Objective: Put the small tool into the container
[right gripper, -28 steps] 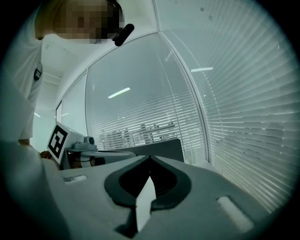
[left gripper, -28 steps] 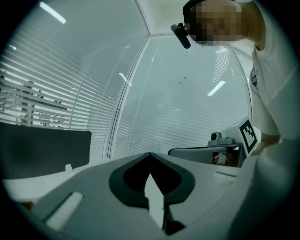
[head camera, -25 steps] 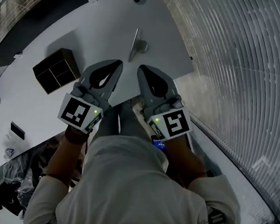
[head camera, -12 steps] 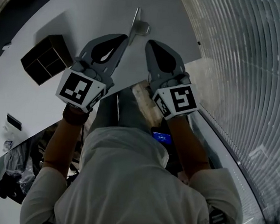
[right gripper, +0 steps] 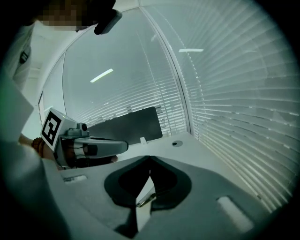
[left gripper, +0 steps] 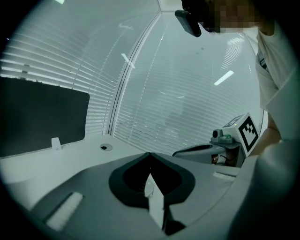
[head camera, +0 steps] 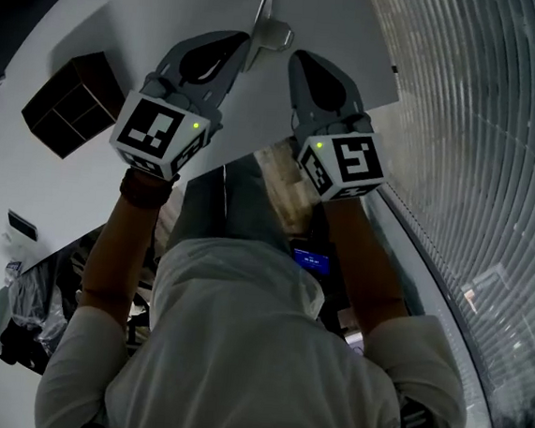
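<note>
An office-like room, perhaps a meeting room. A plain white table (head camera: pixel 343 18) has a round cable hole (left gripper: pixel 106 147) and a dark panel (left gripper: pixel 42 117) at its far edge. Slatted blinds (right gripper: pixel 234 103) cover glass walls.

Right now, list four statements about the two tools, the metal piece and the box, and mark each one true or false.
1. The left tool has its jaws together with nothing between them. True.
2. The small metal implement already lies in the dark compartment box. False: it lies on the white table, apart from the box, by the tips of both tools.
3. The right tool is gripping the implement. False: its jaws are shut and empty.
4. In the head view, the compartment box stands on the left tool's side, not the right tool's. True.
</note>
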